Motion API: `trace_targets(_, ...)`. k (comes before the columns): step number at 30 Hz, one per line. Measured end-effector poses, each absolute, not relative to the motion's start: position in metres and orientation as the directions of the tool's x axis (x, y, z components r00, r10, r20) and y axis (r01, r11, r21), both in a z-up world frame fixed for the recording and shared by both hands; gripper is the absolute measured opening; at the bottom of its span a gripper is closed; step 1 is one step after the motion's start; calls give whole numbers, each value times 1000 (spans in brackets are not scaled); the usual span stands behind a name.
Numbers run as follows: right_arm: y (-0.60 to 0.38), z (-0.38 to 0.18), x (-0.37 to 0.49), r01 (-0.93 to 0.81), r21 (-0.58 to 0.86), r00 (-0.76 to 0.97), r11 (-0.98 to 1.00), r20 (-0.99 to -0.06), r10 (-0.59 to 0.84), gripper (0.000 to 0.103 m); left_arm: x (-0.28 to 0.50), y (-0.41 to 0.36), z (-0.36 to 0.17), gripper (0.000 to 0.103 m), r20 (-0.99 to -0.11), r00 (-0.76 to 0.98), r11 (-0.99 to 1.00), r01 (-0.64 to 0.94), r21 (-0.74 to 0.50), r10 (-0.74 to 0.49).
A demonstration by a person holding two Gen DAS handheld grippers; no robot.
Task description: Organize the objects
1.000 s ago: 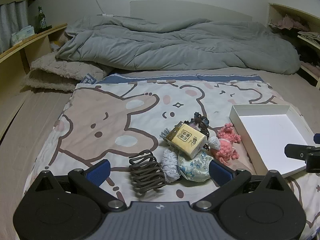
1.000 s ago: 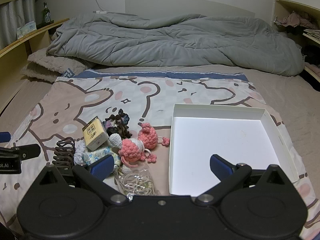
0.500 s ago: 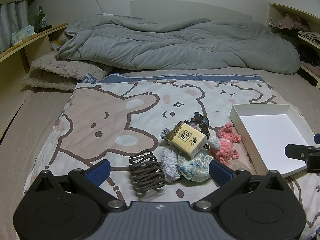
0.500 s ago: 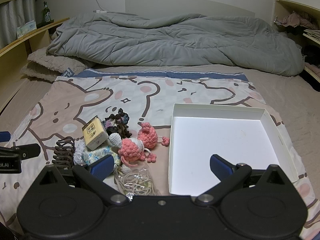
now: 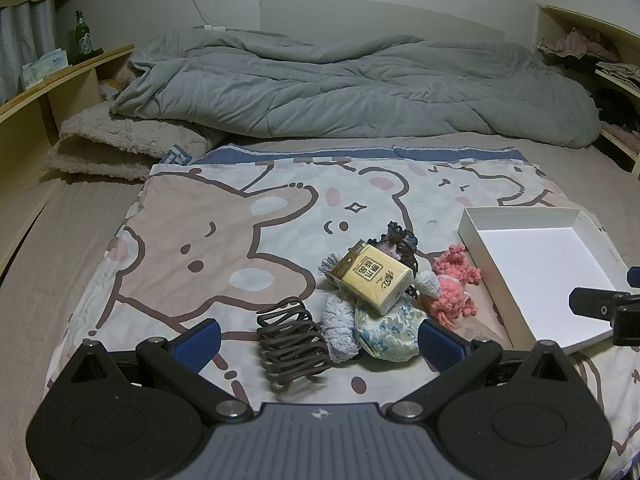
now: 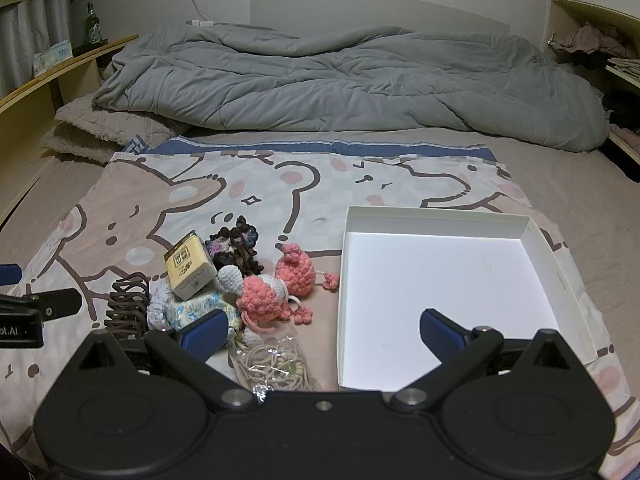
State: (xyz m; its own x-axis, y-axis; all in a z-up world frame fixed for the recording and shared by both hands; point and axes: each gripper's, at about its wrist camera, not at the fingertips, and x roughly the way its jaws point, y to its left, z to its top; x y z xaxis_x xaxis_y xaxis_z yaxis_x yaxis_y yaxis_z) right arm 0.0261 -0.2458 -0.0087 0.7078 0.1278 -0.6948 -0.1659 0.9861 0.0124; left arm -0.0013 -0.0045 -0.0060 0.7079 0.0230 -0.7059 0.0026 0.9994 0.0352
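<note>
A heap of small things lies on the cartoon bed sheet (image 5: 192, 240): a yellow tissue pack (image 5: 372, 276) (image 6: 188, 266), a brown hair claw (image 5: 290, 340) (image 6: 126, 304), a floral pouch (image 5: 386, 330), pink crochet toys (image 5: 452, 284) (image 6: 294, 270), a dark scrunchie (image 6: 236, 244) and a clear bag of hair ties (image 6: 276, 366). To the right of the heap stands an empty white box (image 6: 448, 280) (image 5: 536, 268). My left gripper (image 5: 318, 340) is open just in front of the heap. My right gripper (image 6: 322, 330) is open over the box's near left edge.
A crumpled grey duvet (image 5: 340, 88) fills the far half of the bed. A beige plush blanket (image 5: 120, 144) lies folded at the far left. Wooden shelves (image 5: 48, 80) run along the left, with a green bottle (image 5: 82, 38), and more shelves (image 6: 592, 32) on the right.
</note>
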Motion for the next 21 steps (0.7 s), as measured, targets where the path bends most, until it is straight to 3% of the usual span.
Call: trace_targets(21, -247, -12, 25, -166, 14, 704, 986, -699, 128, 103, -2, -6, -7, 103, -708, 706, 999, 1, 34, 24)
